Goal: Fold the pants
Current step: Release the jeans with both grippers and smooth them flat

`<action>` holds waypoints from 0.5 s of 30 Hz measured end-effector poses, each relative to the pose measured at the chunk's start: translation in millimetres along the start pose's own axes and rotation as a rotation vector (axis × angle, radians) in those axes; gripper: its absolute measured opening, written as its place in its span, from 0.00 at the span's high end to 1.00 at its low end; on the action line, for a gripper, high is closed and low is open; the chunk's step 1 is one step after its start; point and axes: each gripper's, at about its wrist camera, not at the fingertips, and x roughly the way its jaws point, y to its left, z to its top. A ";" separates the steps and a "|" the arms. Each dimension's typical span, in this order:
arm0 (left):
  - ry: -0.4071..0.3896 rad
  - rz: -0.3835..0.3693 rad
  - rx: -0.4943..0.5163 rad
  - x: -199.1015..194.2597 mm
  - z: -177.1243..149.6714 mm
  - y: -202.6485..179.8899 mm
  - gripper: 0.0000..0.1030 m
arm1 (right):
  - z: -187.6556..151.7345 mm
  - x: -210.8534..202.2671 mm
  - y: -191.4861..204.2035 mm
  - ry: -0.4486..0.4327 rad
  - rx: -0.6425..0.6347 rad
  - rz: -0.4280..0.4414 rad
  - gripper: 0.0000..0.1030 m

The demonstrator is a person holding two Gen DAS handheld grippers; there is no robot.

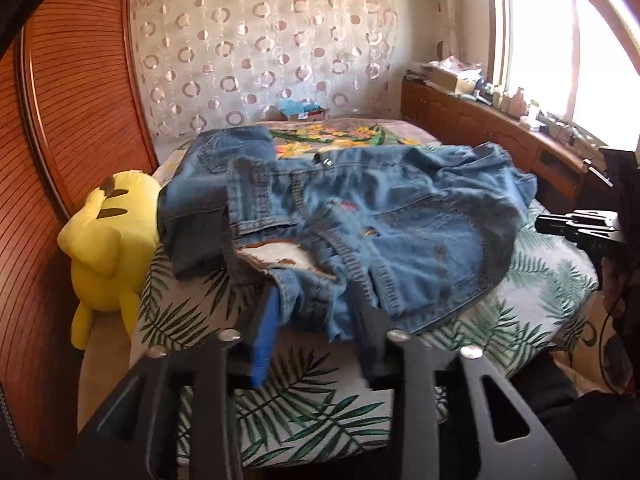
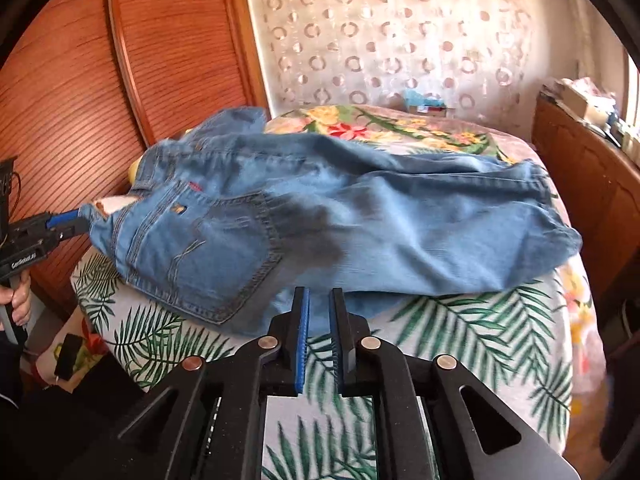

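Left wrist view: left tongs (image 1: 316, 320) stand half-wide around the jeans' (image 1: 360, 216) waistband, right tongs (image 2: 320, 332) narrow, empty; denim may slip, unfolding.

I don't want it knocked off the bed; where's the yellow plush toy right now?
In the left wrist view the yellow plush toy sits at the bed's left edge, wedged between the wooden wall panel and the jeans.

Leaf-print bed (image 2: 460, 344) under crumpled jeans (image 2: 360, 220), floral blanket (image 2: 400, 126) behind.
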 end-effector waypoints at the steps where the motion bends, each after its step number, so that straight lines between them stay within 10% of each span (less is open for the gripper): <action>1: -0.005 -0.010 0.000 -0.9 1.0 -0.7 0.53 | -1.0 -4.1 -3.2 -0.007 0.006 -0.003 0.89; 6: -0.020 -0.032 0.012 2.1 11.7 -8.5 0.24 | -3.0 -14.7 -20.0 -0.031 0.041 -0.057 0.78; 9: -0.032 -0.051 0.031 5.1 20.5 -19.3 0.23 | -3.3 -19.8 -34.6 -0.045 0.066 -0.108 0.61; 15: -0.055 -0.105 0.057 29.3 37.3 -43.4 0.23 | -5.7 -24.7 -66.6 -0.059 0.122 -0.172 0.60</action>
